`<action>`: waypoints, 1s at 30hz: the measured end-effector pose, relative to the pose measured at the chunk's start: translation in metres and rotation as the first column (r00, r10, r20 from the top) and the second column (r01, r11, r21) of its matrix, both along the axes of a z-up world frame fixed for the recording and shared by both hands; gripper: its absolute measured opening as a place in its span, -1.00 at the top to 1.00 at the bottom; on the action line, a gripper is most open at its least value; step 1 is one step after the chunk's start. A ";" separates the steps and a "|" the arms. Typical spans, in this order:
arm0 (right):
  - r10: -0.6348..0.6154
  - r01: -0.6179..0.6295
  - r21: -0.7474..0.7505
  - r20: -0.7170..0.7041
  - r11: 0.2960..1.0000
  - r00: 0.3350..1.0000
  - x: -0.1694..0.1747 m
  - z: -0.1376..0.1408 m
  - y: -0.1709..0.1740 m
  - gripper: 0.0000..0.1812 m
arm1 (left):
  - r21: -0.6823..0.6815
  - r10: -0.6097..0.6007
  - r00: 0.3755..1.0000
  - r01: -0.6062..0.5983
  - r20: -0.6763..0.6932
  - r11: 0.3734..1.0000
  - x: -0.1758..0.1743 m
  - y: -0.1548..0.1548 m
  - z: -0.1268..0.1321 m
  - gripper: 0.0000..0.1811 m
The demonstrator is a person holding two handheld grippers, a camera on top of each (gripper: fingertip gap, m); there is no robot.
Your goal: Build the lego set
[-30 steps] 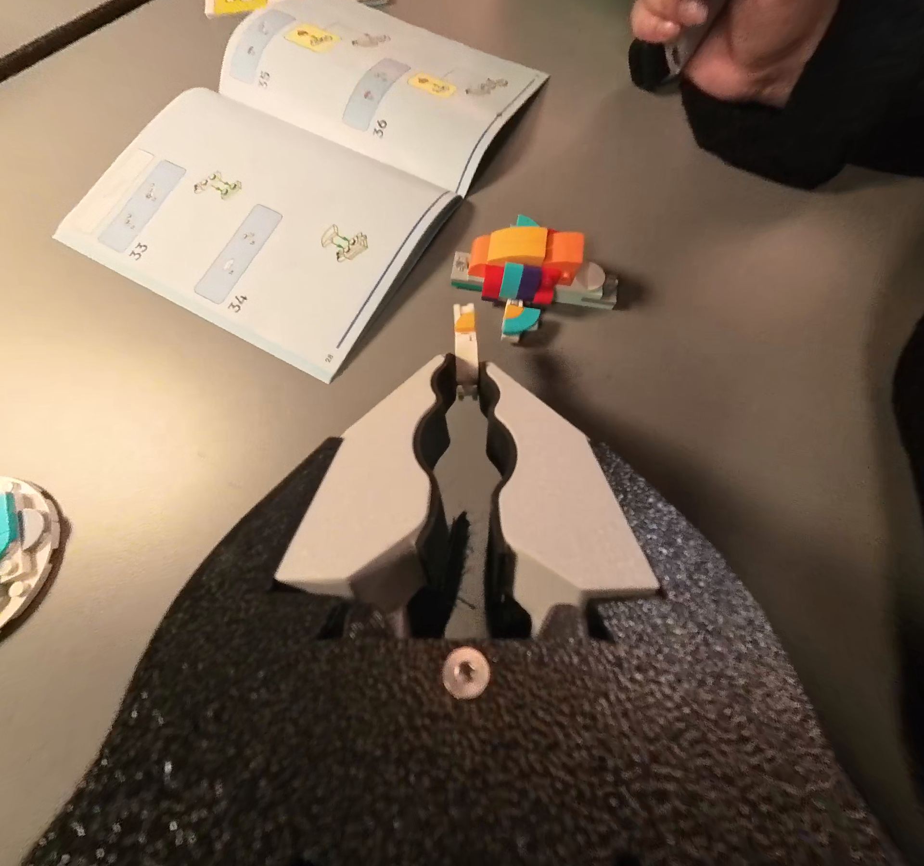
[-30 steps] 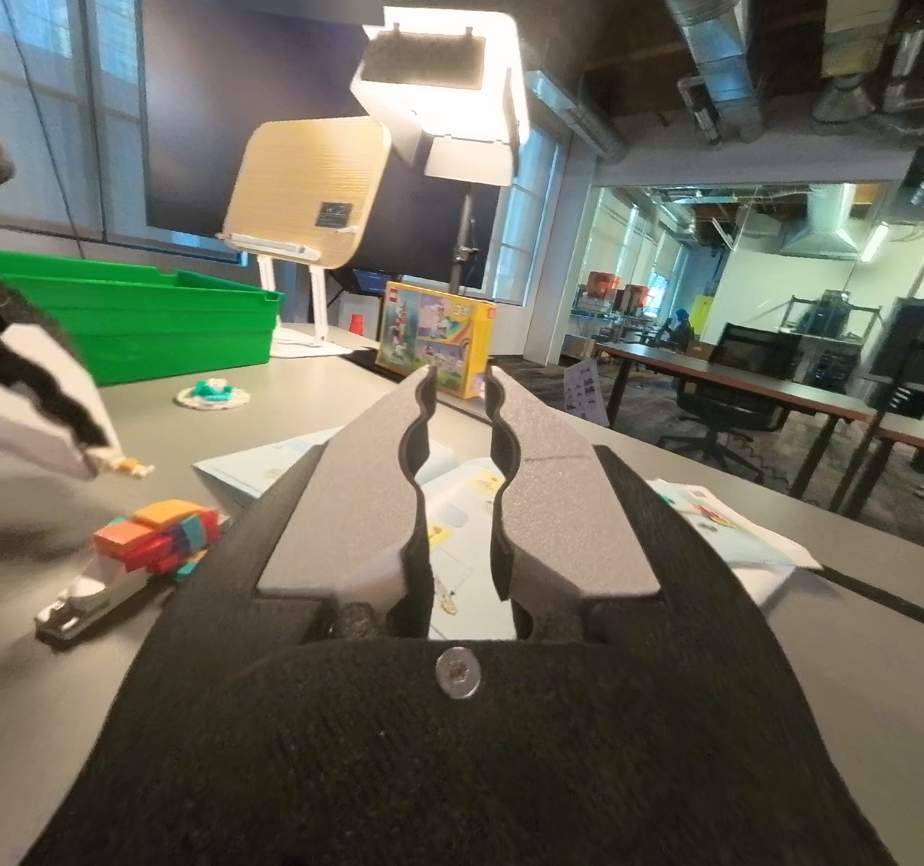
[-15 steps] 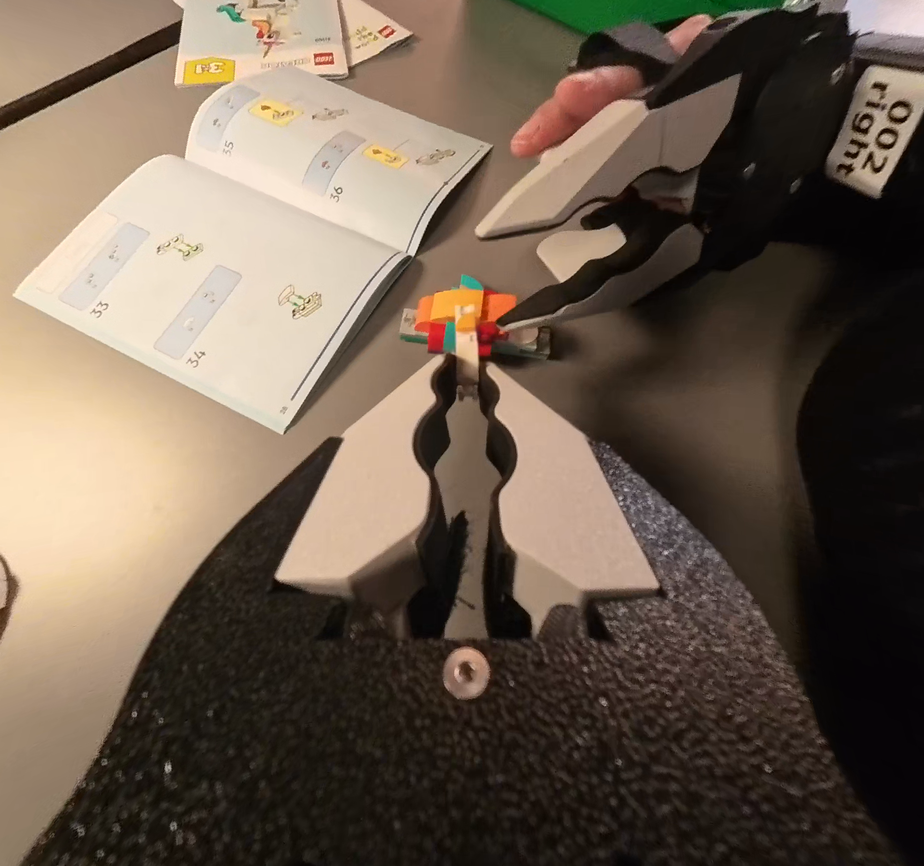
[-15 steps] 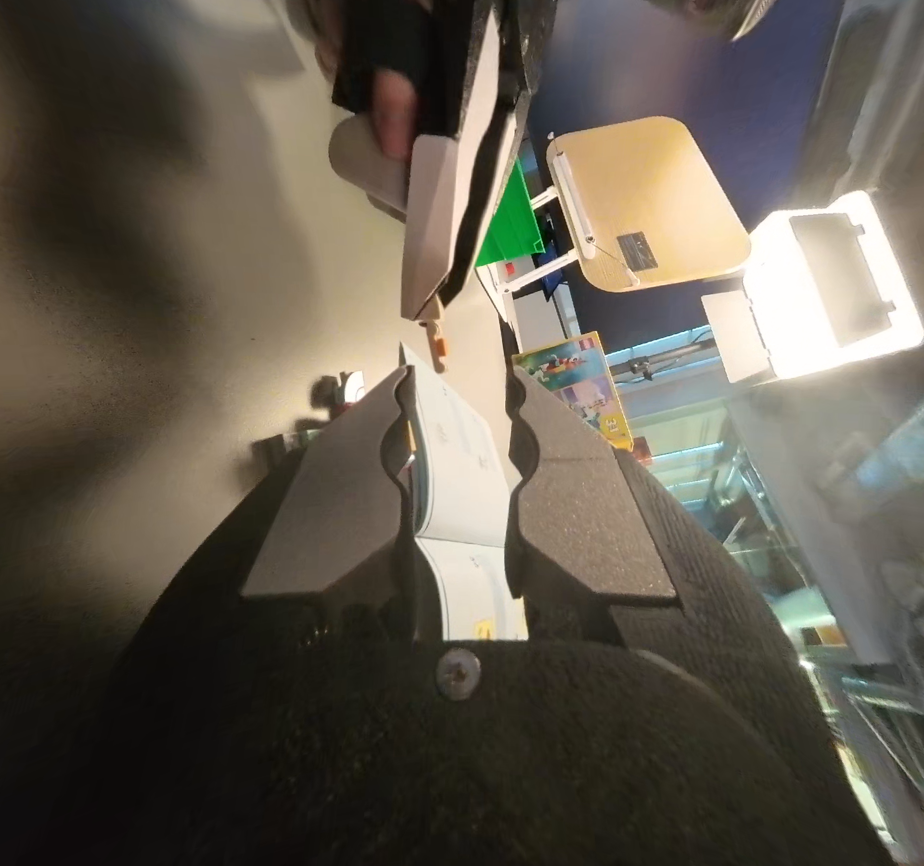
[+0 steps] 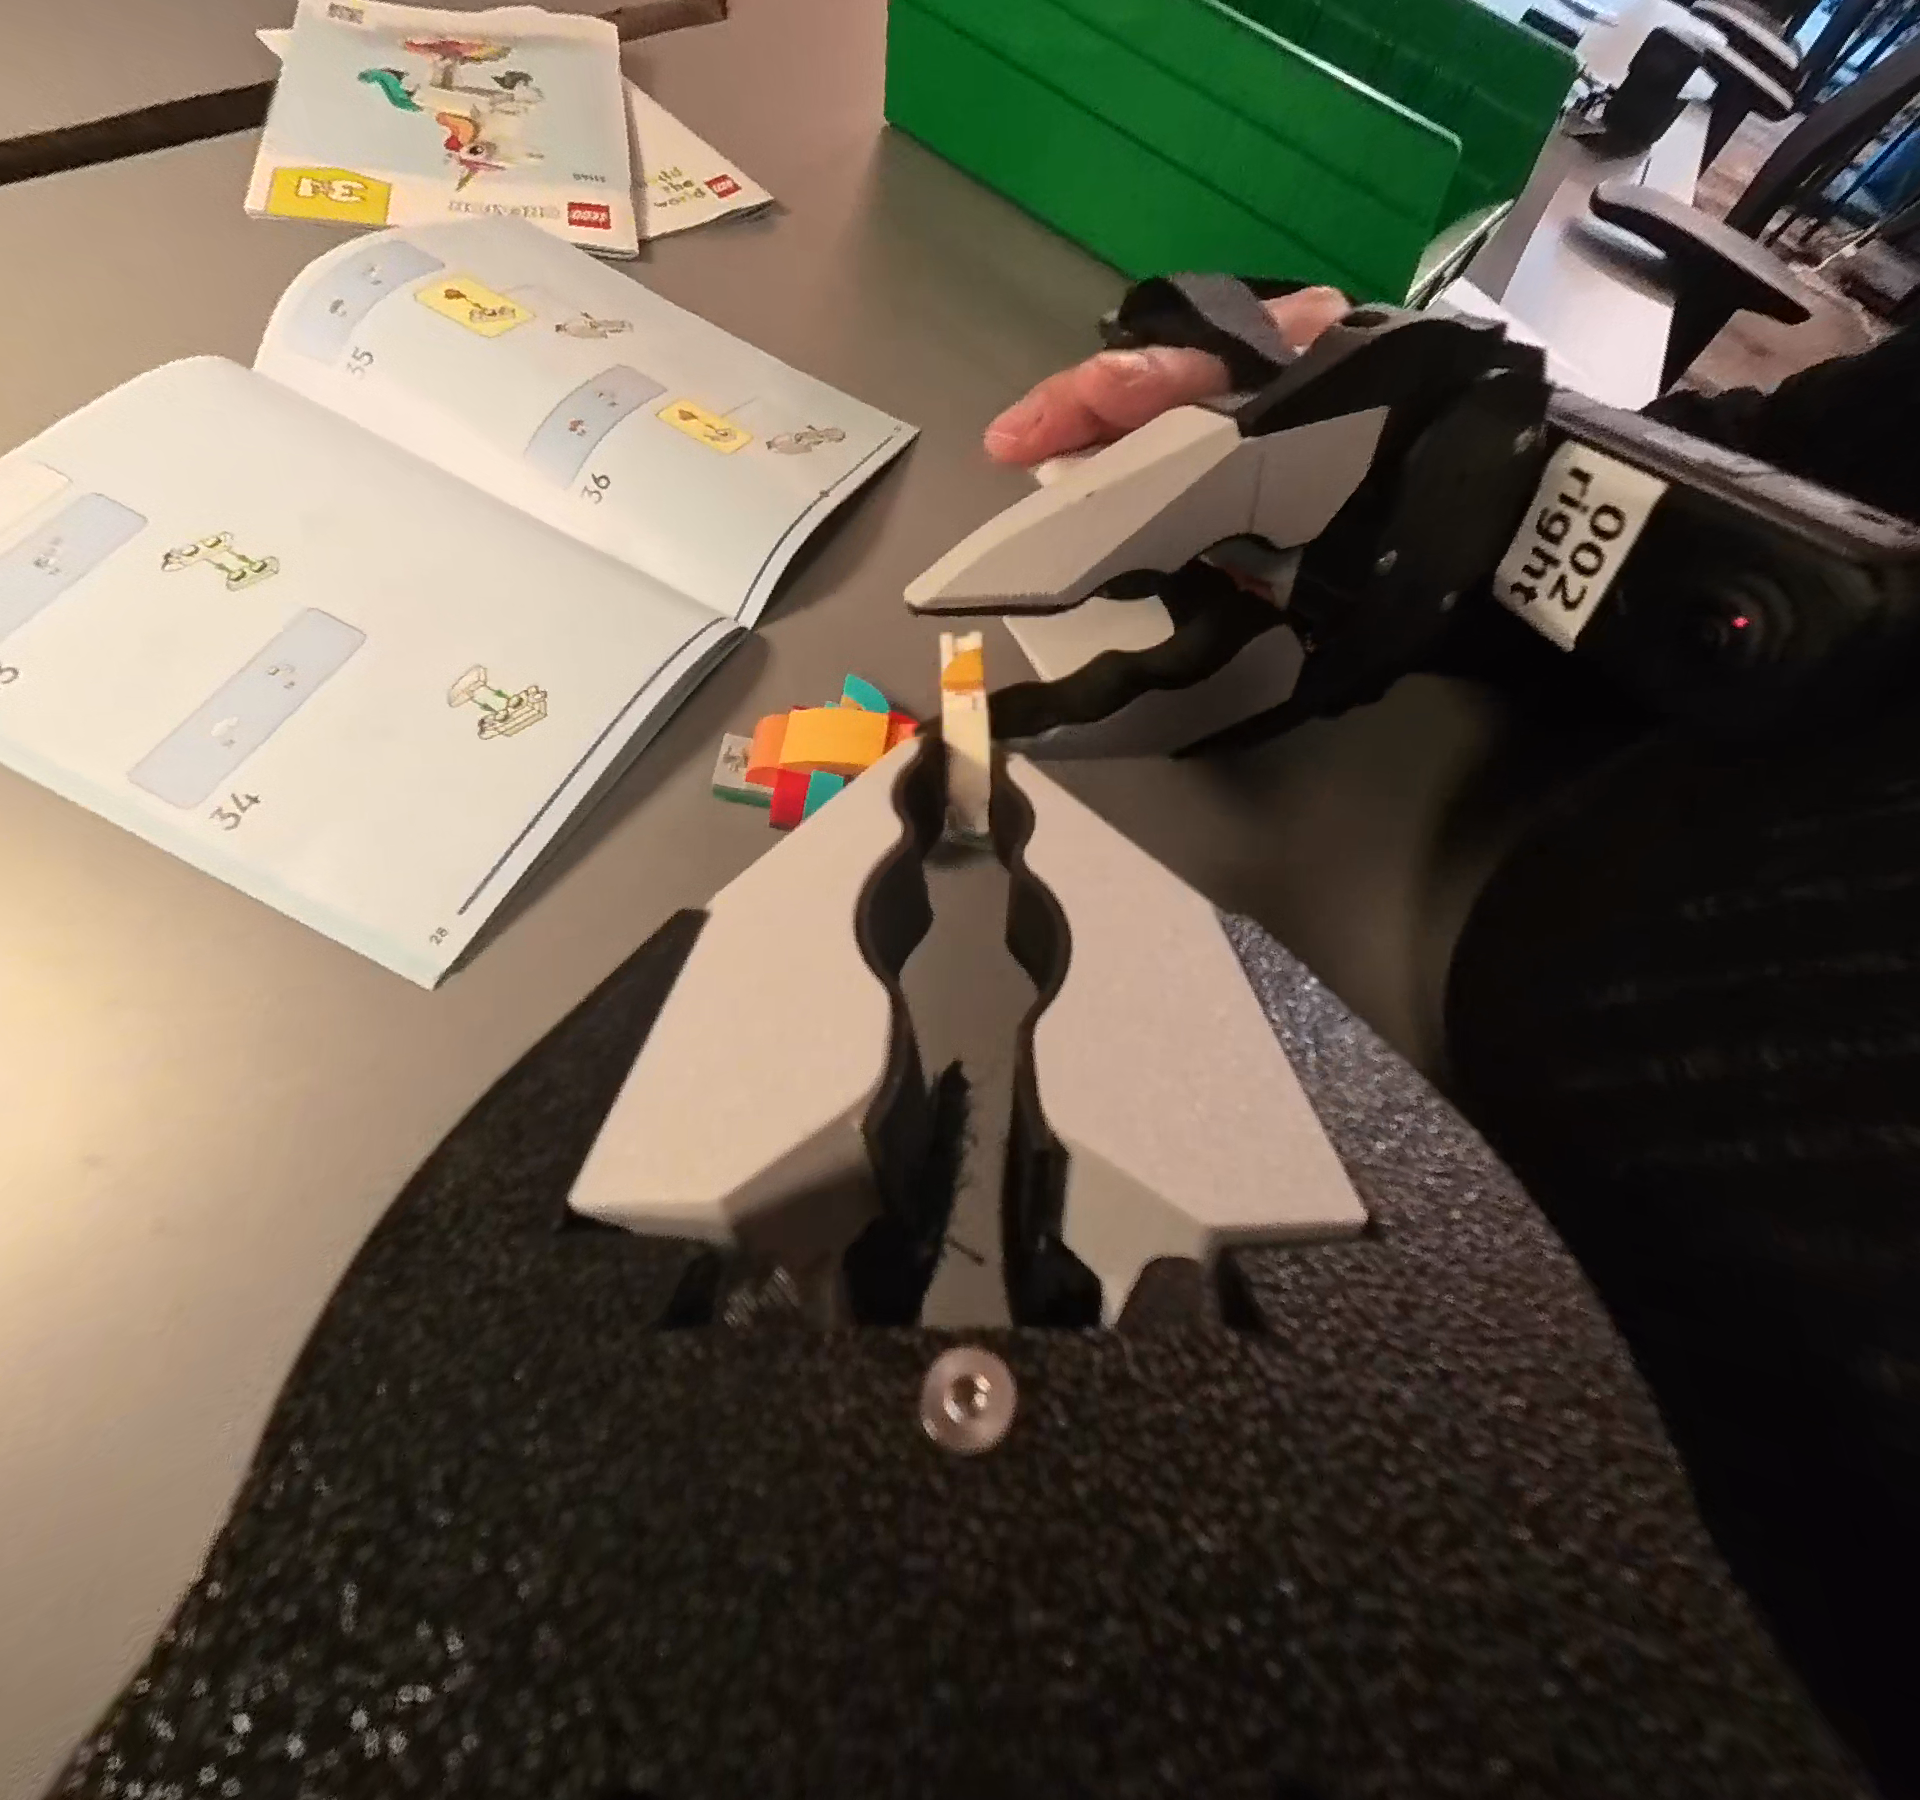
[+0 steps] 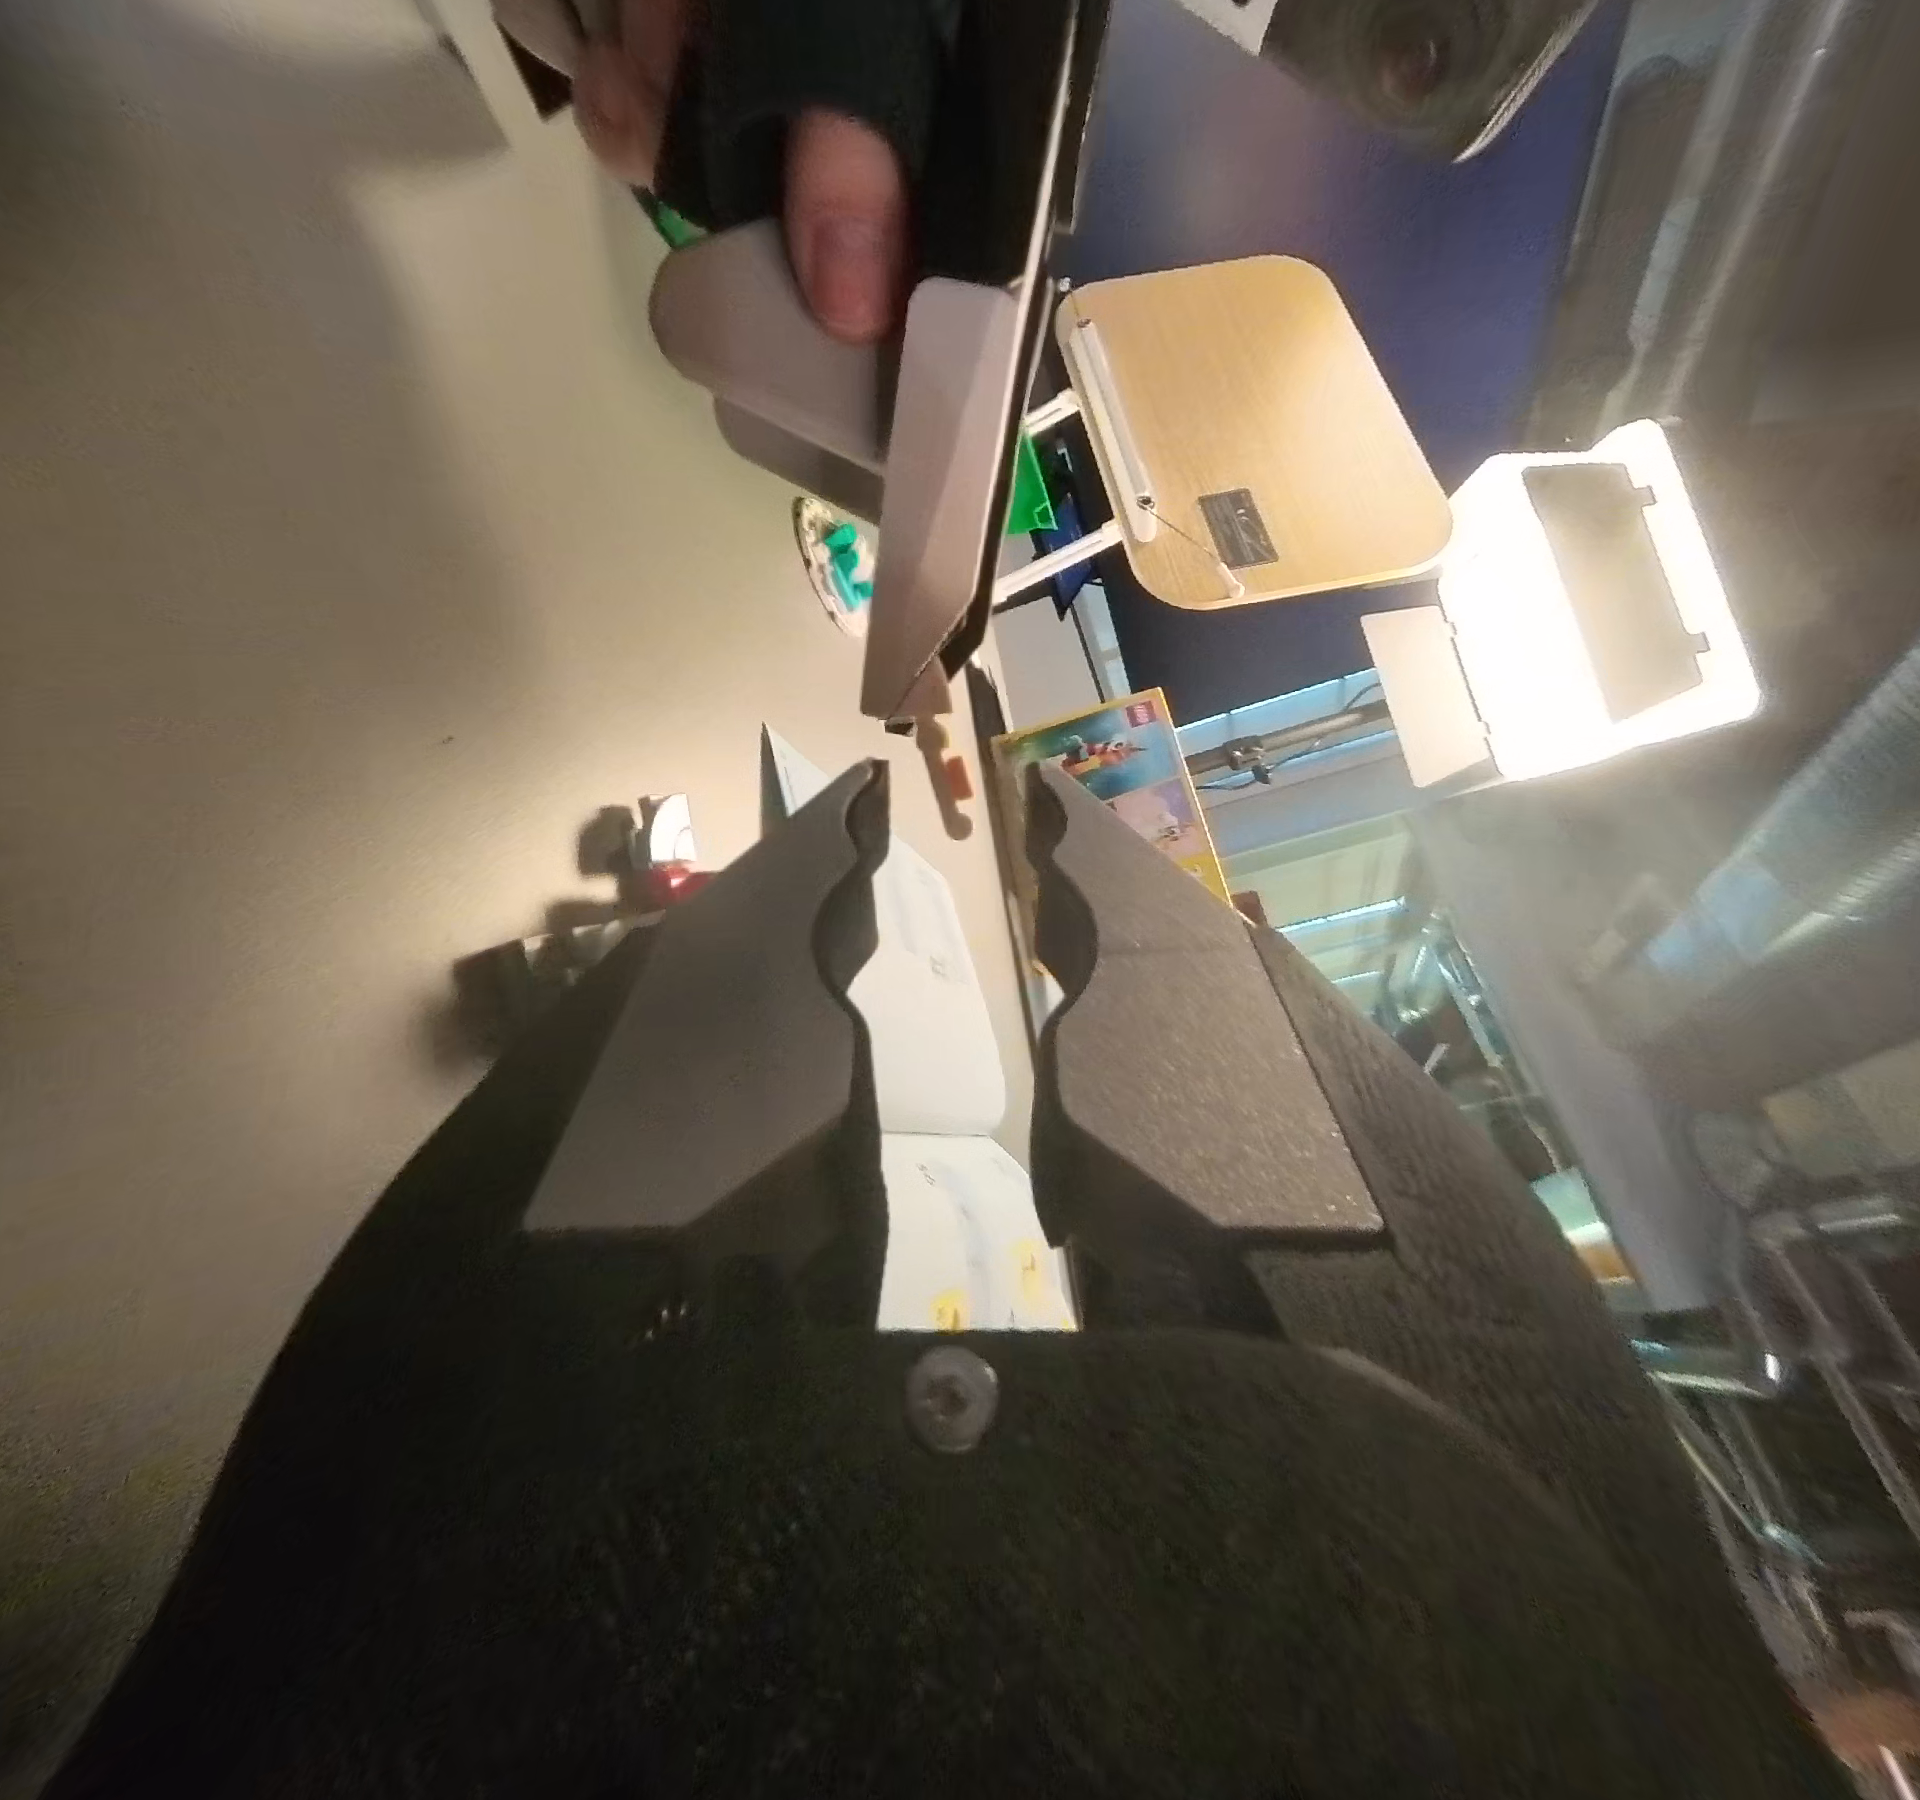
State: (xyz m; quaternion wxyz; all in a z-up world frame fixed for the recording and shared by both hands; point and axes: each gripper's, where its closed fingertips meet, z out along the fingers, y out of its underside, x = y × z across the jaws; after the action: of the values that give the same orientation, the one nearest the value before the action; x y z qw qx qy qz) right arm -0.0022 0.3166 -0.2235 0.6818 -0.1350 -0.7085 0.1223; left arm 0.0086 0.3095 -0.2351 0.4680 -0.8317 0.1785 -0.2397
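Two handheld grippers are meeting over a part-built lego model on a grey table (image 5: 208, 1075).

The left gripper (image 5: 964, 774) is pinching a thin white lego piece with an orange tile (image 5: 962, 711) upright at its fingertips. The right gripper (image 5: 966, 644) is gaping wide just past that piece, one finger above it and one beside it. The colourful lego model (image 5: 816, 748) is lying left of the tips, partly hidden behind them. An open instruction booklet (image 5: 364, 607) is lying farther left; both grippers are wearing white printed labels.
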 end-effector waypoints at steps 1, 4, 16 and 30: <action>-0.003 0.003 0.005 -0.001 1.000 1.000 0.000 0.000 0.001 0.76 | -0.003 0.001 1.000 -0.001 0.010 1.000 0.001 0.000 0.001 0.93; -0.004 0.004 0.021 0.004 1.000 1.000 0.001 0.000 0.000 0.82 | -0.009 0.008 1.000 -0.007 0.023 1.000 0.000 0.001 0.002 0.93; -0.024 0.024 0.087 -0.001 0.996 1.000 0.003 0.007 -0.003 0.96 | 0.027 0.012 1.000 -0.012 -0.005 1.000 0.005 0.003 0.006 0.93; -0.156 0.166 0.079 -0.110 0.983 0.982 0.013 0.032 0.023 0.95 | 0.122 0.132 0.974 -0.156 0.183 0.980 -0.038 -0.018 0.050 0.94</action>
State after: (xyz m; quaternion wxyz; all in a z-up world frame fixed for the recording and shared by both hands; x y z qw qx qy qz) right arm 0.0106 0.3393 -0.1911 0.7305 -0.1554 -0.6637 0.0424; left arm -0.0297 0.2911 -0.1855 0.5536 -0.7845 0.0918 -0.2640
